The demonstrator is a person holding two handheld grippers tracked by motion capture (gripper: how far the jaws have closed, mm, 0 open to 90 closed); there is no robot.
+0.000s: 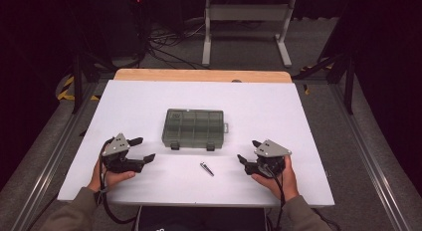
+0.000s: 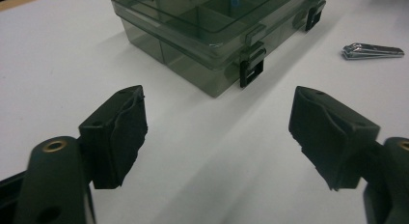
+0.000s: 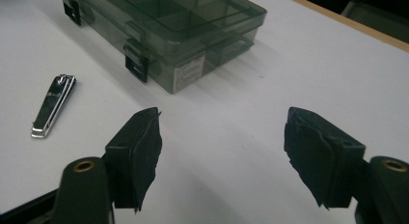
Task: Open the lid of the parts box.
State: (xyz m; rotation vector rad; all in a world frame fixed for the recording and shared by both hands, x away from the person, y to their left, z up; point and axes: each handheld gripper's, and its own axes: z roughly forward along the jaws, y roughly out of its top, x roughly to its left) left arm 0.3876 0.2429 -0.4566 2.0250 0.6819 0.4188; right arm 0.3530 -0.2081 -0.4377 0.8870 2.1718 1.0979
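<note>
A smoky translucent compartment box (image 1: 194,128) lies closed in the middle of the white table, with two black latches on its near side. A small metal nail clipper (image 1: 206,169) rests on the table in front of it. My left gripper (image 1: 142,148) rests at the front left, open, nothing between its jaws; its view shows the box (image 2: 212,35) ahead and the clipper (image 2: 372,51) at the right. My right gripper (image 1: 248,151) sits at the front right, also open and empty, with the box (image 3: 169,31) ahead and the clipper (image 3: 54,104) to its left.
The white table top (image 1: 278,111) has a wooden strip (image 1: 201,75) along its far edge. Beyond it stand a metal frame (image 1: 246,27) and loose cables on the floor.
</note>
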